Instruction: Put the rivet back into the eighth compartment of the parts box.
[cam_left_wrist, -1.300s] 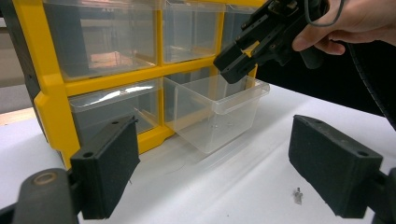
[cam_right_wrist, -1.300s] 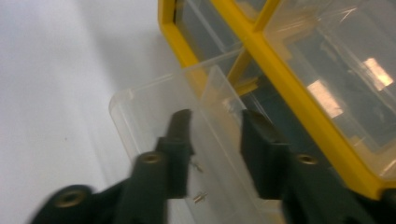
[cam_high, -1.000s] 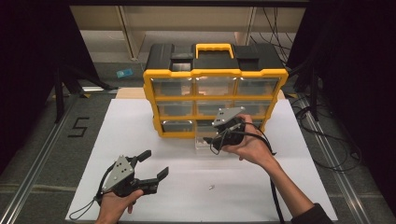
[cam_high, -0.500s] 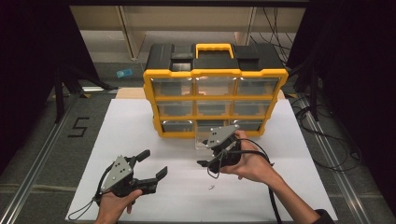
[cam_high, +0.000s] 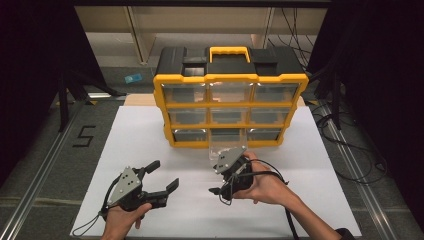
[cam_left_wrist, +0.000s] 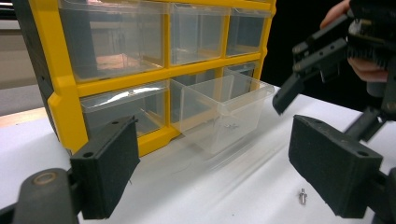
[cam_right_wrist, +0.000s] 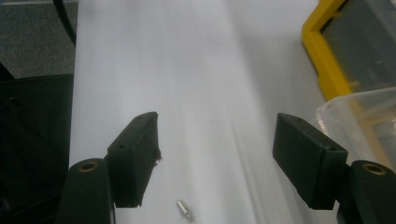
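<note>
A yellow and black organizer with clear drawers stands at the back of the white table. Its bottom middle drawer is pulled out, and a few tiny metal bits lie on its floor. A small metal screw lies on the table in front of the drawer. My right gripper hovers open just above that screw, jaws pointing down at the table with nothing between them. My left gripper rests open and empty at the front left, facing the organizer.
The white sheet covers the table, with bare sheet on both sides of the organizer. Cables trail along the right edge. A metal rail runs down the left side, beside a floor mark.
My right gripper has drawn back from the open drawer toward the person and lowered over the table near the screw. The left gripper has stayed put.
</note>
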